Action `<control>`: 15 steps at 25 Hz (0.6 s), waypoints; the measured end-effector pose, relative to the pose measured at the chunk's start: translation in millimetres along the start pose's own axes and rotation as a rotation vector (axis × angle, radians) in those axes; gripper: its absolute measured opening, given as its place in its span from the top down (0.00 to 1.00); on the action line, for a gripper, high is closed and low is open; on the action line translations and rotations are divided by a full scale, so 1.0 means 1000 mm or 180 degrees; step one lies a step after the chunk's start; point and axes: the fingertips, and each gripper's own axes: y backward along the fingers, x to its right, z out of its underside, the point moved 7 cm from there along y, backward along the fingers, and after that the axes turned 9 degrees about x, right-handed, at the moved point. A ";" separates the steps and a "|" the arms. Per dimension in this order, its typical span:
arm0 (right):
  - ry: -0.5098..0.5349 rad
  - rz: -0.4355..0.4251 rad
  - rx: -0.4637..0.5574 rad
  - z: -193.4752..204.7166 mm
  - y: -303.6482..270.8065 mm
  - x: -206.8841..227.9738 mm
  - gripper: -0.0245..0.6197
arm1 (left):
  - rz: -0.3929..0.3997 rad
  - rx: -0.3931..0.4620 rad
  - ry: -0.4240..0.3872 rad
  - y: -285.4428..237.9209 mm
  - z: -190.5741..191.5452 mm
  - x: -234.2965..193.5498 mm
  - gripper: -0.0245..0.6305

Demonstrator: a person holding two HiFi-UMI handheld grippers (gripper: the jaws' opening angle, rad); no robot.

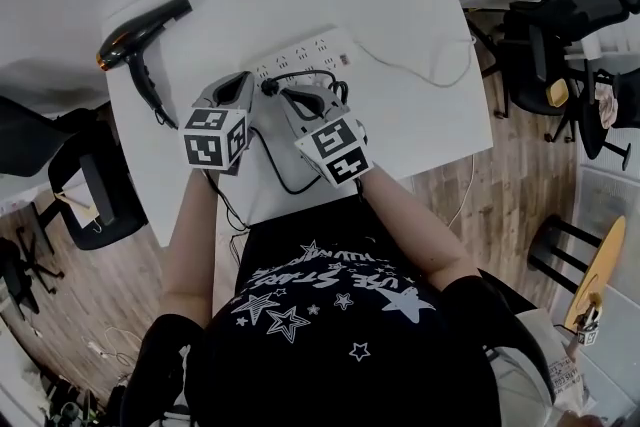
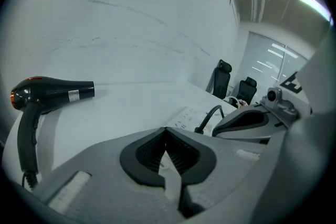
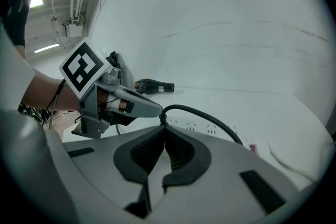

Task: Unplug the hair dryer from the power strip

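A black hair dryer (image 1: 140, 35) (image 2: 47, 93) (image 3: 154, 86) lies at the far left of the white table (image 1: 400, 5). Its black cord (image 1: 290, 180) runs to a black plug (image 1: 268, 87) (image 3: 163, 119) seated in the white power strip (image 1: 305, 55) (image 2: 186, 118) (image 3: 210, 128). My left gripper (image 1: 243, 80) (image 2: 165, 132) is shut and empty, just left of the plug. My right gripper (image 1: 287, 97) (image 3: 164, 131) is shut too, with its tips right behind the plug and nothing between them. Both grippers point down toward the strip, side by side.
The power strip's white cable (image 1: 440, 75) loops off toward the table's right edge. The black cord drops over the front edge by my body. Black office chairs (image 1: 545, 55) stand to the right and another chair (image 1: 90, 195) to the left on the wooden floor.
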 end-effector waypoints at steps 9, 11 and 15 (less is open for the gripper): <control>-0.0080 -0.0122 -0.0066 0.000 -0.019 0.003 0.84 | 0.0189 -0.0147 -0.0095 -0.015 0.005 -0.007 0.95; -0.0062 -0.0114 -0.0073 0.000 -0.024 0.003 0.81 | 0.0202 -0.0152 -0.0104 -0.018 0.006 -0.010 0.95; -0.0039 -0.0072 -0.0065 -0.002 -0.030 0.004 0.79 | 0.0278 -0.0175 -0.0116 -0.022 0.008 -0.013 0.95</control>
